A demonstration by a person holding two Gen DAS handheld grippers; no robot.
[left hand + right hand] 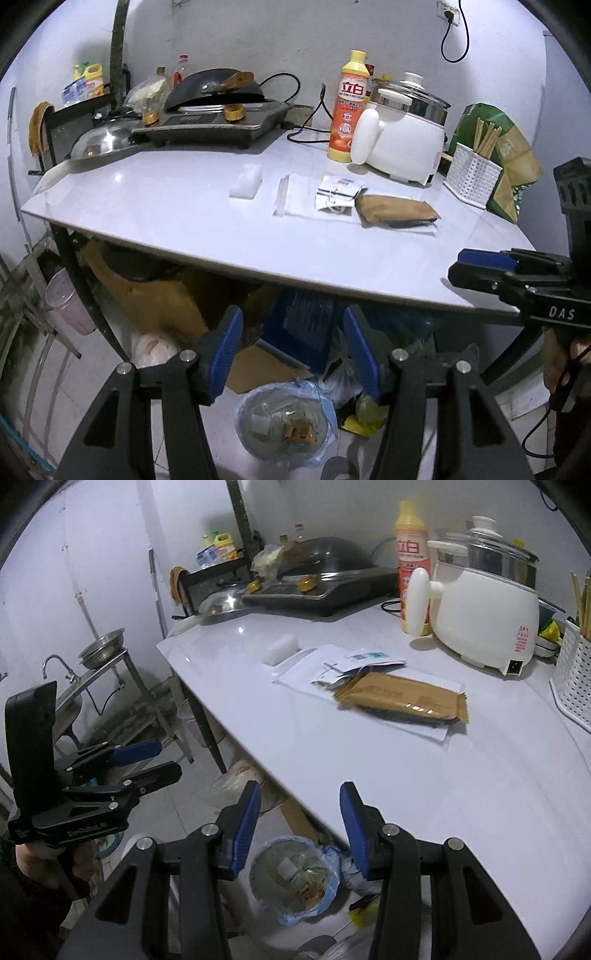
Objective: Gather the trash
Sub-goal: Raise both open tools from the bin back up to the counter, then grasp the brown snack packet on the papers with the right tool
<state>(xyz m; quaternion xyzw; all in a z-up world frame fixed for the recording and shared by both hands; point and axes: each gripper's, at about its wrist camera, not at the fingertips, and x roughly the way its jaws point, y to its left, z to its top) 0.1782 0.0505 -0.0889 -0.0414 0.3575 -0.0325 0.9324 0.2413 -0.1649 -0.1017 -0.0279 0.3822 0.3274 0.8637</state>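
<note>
Hovering over the bin (pixel 293 880), you had the left tongs (pixel 291 358) and right tongs (pixel 300 825) half open and empty, so reaching for the brown wrapper (pixel 402 699) on the table (pixel 461 794) seemed next.

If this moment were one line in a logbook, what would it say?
left gripper: open, empty | right gripper: open, empty | brown wrapper, papers: on table | trash bin: on floor below

Count on worktop (pixel 424 794):
1 brown wrapper (pixel 402 699), 1 white block (pixel 281 649), 1 detergent btl (pixel 349 107), 1 cooker (pixel 484 602), 1 bin (pixel 295 880) on floor.
</note>
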